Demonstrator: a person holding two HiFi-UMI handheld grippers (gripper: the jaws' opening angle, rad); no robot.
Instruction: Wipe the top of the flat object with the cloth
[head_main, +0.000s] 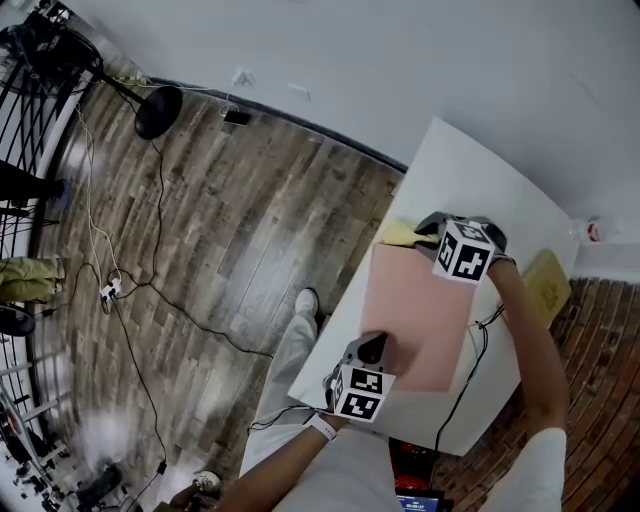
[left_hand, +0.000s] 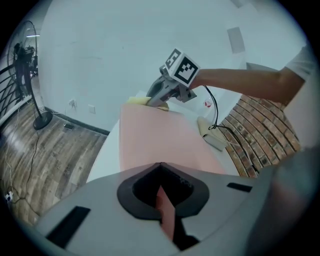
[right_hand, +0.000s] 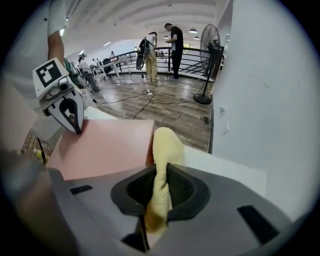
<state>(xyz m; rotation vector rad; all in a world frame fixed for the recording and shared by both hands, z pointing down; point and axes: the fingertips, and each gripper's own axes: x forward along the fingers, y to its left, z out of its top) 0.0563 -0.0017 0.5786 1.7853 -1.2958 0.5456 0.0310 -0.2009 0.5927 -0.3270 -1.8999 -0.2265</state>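
The pink flat object is laid on the white worktop. Its near edge is pinched between the closed jaws of the left hand-held gripper, probably to stop it sliding. The yellow cloth is clamped in the right hand-held gripper at the far edge, seemingly placed to begin a stroke. A wood-plank floor is seen beside the worktop.

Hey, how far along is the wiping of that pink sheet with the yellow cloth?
Done: the right gripper is shut on the yellow cloth, and the left gripper clamps the near edge of the pink sheet. In hand: the cloth sits at the sheet's far corner. Left: wiping across the top; progress there cannot be told.
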